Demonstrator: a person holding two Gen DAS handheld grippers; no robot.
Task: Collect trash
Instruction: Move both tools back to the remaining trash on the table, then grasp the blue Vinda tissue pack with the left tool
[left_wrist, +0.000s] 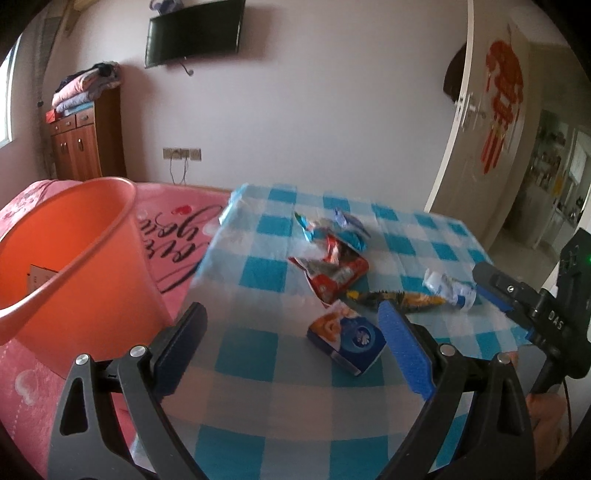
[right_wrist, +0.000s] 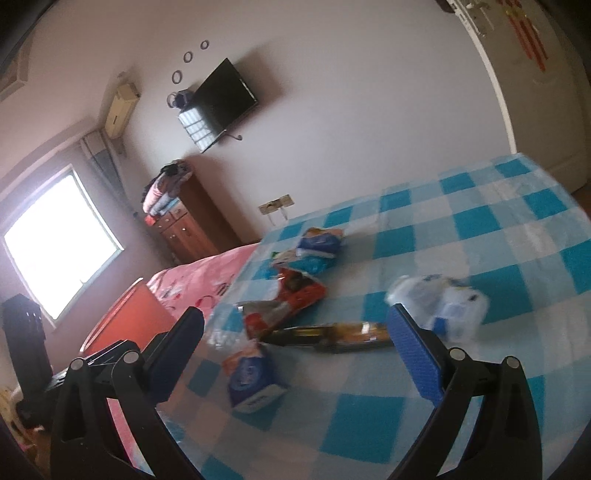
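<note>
- Our left gripper (left_wrist: 291, 350) hung over the near part of the checked table (left_wrist: 258, 413), its jaws spread wide with nothing between them.
- Our right gripper (right_wrist: 295, 354) was likewise spread wide and empty, hovering low above the same table (right_wrist: 480, 236); in the left view it came in from 3 o'clock (left_wrist: 491, 291).
- The trash lay in a loose cluster mid-table, ahead of both grippers.
- A small blue box (left_wrist: 347, 341) lay nearest, at 1 o'clock from our left gripper, just inside its right finger; in the right view the box (right_wrist: 253, 380) lay between our right fingers, on the cloth, not gripped.
- Beyond it a dark, yellow-ended wrapper (left_wrist: 395, 299) lay crosswise, with a red packet (left_wrist: 332, 273) at 11 o'clock from it and nearly touching.
- A crumpled white wrapper (left_wrist: 448, 290) sat at 3 o'clock from the dark one, close to our right gripper's fingertips; its blurred shape (right_wrist: 439, 302) showed just past our right finger.
- Blue wrappers (left_wrist: 325, 230) lay farthest, at 12 o'clock from the red packet.
- An orange bin (left_wrist: 66, 243) stood at 9 o'clock, beside the table's left edge, on a pink bedspread (left_wrist: 177, 229).
</note>
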